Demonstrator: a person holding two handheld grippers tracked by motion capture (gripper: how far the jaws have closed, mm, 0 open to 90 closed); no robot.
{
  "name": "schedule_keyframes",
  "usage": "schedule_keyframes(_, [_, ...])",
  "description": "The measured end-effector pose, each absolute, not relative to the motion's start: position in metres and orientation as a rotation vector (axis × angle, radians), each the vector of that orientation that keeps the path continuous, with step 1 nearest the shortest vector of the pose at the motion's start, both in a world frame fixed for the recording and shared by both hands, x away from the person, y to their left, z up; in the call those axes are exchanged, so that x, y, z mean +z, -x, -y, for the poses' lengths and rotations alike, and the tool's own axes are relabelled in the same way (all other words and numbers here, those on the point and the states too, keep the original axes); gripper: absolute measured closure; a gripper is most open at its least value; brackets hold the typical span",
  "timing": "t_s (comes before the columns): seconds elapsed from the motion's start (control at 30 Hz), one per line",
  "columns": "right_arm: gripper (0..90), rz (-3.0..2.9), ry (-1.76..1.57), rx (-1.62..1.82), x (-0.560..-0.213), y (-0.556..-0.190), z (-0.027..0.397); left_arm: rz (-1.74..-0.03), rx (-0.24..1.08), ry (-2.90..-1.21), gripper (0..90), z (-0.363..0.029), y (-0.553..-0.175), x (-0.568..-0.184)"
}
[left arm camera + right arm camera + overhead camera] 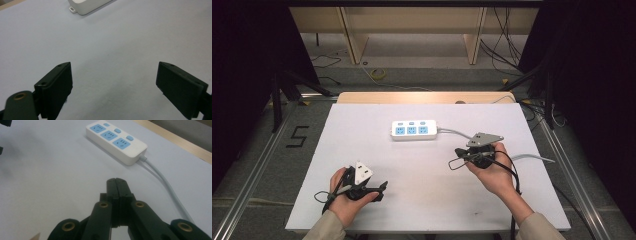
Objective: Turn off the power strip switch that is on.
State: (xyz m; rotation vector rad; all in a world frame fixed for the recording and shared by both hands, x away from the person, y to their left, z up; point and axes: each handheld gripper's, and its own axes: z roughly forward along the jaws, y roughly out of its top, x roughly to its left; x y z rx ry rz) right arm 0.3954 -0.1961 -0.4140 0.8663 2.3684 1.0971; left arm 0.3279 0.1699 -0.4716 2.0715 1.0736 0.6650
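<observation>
Power strip, high view: white power strip is lying on the far middle of the bench, its long axis running left to right, its cable trailing off to the right.
Right claw, high view: right claw is hovering near and right of the strip, pointing left; it is sitting nearer the strip than the other.
Left claw, high view: left claw is resting at the near left, well apart from the strip.
Left gripper view: left claw is standing wide open and gripping nothing; a corner of the strip is showing far ahead, at the top.
Right gripper view: right claw is pressed fully together and carrying nothing; the strip is lying ahead, far of the tips, long axis slanting across the view, cable running back on the right.
</observation>
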Motion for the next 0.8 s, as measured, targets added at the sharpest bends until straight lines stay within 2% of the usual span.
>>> schedule_keyframes(0.8, [90.0, -2.377, -0.86, 1.092, -0.411, -0.409, 0.182, -1.074, 0.667, -2.071, 13.6, -0.17, -0.328, -0.472])
